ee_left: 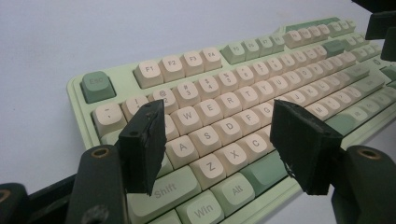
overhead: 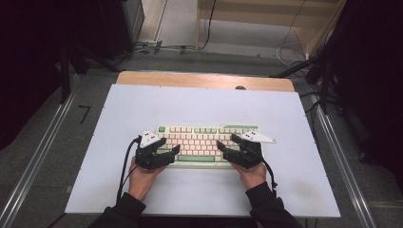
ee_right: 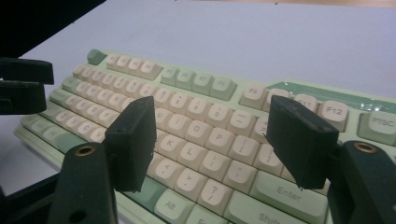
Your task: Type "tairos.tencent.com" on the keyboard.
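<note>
While both tools hover over it, the keyboard [overhead: 202,142] lies flat near the middle of the desk [overhead: 142,104], long edge towards the person. Left tool [overhead: 167,148]: jaws spread, nothing between them, above the left-hand letter keys [ee_left: 205,135]. Right tool [overhead: 228,148]: jaws spread, released, nothing gripped, above the right-hand keys [ee_right: 205,144].

Judgement: rigid plastic case, moderately heavy, should not flex if lifted. Keycaps are smooth and can pop off, so a poor hold. Best purchase is the pale green frame at the two short ends, one tool per end, pinching rim top-to-bottom. The smooth desk surface may let it slide if pushed.
</note>
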Available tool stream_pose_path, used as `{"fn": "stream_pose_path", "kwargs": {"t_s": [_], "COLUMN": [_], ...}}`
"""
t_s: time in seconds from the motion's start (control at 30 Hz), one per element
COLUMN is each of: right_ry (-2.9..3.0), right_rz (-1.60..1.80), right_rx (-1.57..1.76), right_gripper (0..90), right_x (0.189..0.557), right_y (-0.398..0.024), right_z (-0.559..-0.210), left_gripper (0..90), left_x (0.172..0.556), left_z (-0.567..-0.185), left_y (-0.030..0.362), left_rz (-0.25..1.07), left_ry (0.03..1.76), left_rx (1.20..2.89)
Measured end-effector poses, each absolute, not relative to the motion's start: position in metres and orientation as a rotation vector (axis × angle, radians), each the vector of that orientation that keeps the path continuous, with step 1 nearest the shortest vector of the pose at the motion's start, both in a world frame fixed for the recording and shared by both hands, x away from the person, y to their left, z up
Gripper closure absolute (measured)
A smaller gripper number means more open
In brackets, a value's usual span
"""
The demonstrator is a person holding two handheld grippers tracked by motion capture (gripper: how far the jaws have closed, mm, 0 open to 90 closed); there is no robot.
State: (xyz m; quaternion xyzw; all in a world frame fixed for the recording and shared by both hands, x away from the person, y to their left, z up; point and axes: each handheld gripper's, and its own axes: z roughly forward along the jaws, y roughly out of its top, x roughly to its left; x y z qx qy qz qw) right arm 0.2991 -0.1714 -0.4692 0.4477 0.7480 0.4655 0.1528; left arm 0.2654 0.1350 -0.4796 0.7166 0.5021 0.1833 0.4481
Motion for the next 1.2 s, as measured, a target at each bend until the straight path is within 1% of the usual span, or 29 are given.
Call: {"fn": "stream_pose_path", "kwargs": {"t_s": [0.93,1.2], "right_ry": [2.095,2.084], "right_rz": [1.290,1.270], "right_rx": [1.334,1.364], "right_gripper": [28.7,25.7], "right_x": [0.296,0.295], "right_y": [-0.198,-0.209], "right_z": [-0.467,-0.467], "left_gripper": [36.4,34.4], "left_x": [0.269,0.267], "left_z": [-0.478,-0.477], "left_y": [0.132,0.138], "left_rz": [0.451,0.475], "left_ry": [1.236,1.258], "left_rx": [1.769,1.762]}}
